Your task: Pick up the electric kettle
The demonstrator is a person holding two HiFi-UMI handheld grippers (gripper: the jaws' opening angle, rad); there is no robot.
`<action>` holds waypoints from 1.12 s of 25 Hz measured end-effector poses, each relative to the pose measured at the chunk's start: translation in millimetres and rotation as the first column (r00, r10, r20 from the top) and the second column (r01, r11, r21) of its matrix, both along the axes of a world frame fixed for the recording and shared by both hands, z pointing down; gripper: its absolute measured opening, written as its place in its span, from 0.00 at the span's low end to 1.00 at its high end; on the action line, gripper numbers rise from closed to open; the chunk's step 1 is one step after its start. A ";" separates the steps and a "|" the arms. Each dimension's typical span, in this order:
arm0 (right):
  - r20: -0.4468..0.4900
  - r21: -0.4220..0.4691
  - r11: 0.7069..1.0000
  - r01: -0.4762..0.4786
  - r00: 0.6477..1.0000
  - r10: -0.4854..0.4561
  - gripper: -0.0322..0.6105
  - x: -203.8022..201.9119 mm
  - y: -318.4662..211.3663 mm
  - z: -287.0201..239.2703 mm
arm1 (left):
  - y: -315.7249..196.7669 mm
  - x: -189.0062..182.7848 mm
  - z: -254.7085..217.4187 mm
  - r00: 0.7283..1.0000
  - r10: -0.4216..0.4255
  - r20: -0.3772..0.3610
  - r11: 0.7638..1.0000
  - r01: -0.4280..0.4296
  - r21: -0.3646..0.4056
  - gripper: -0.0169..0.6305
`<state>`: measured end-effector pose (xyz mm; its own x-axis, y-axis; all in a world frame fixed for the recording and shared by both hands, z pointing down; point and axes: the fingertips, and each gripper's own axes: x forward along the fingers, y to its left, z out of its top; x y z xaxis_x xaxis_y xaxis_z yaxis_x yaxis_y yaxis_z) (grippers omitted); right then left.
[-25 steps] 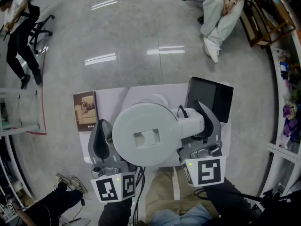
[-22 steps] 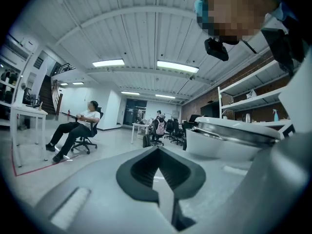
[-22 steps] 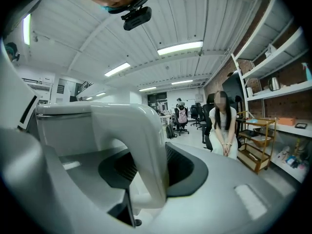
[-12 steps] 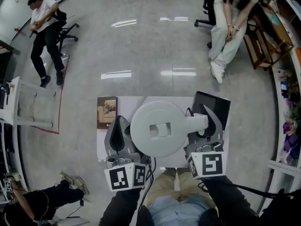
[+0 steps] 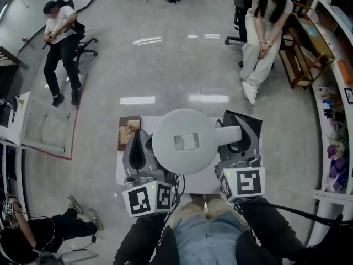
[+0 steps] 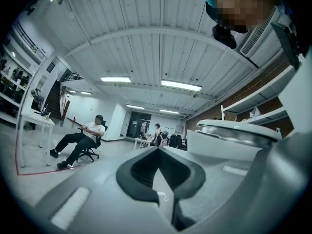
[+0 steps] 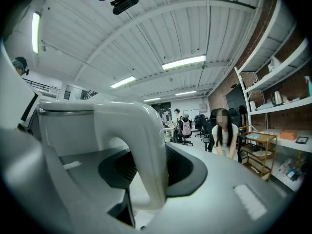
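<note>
Kettle (image 5: 185, 141) is up off the surface (image 5: 198, 184), held between both tongs. Its round lid faces the head cam and hides most of the surface under it.

R tongs (image 5: 237, 139) pinch the handle (image 7: 146, 150). The R gripper view shows the handle loop standing between the jaws, w/ the dark pad right behind it. By our read this is the only real hold.

L tongs (image 5: 142, 143) are spread. In the L gripper view the dark pad is bare, and the kettle body sits off to the right by the other jaw. So it's beside the body, not clamped on it. We can't tell if that jaw actually touches the wall.

Risks from here, our judgement:
- All the weight hangs on one handle pinch. The handle looks like smooth plastic, so the kettle could rotate in the pads and the body could sag or swing.
- L tongs give no backup if that happens. At best they prop one side.
- If the kettle tips, the lid could pop open. We can't see whether there's water inside.
- A slip drops it back on the surface, or onto the book (image 5: 128, 131) or the black box (image 5: 251, 123) near the edges.
- The lid blocks the head view, so clearance below is hard to judge.
</note>
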<state>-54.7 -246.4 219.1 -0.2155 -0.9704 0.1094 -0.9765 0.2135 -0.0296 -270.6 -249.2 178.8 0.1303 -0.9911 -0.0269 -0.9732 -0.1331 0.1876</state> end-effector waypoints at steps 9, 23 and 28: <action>0.015 0.022 1.000 -0.015 1.000 0.015 0.31 14.8 11.7 -13.2 | 15.0 15.2 -13.5 1.000 0.021 0.011 1.000 -0.021 0.014 0.03; 0.026 0.039 0.999 -0.009 1.000 0.008 0.31 19.9 8.9 -23.0 | 16.2 20.5 -25.5 1.000 0.010 0.030 0.999 -0.011 0.031 0.03; 0.020 0.048 0.999 -0.003 1.000 0.002 0.31 20.9 7.9 -28.9 | 16.2 21.2 -29.4 0.999 0.003 0.035 0.999 -0.004 0.035 0.03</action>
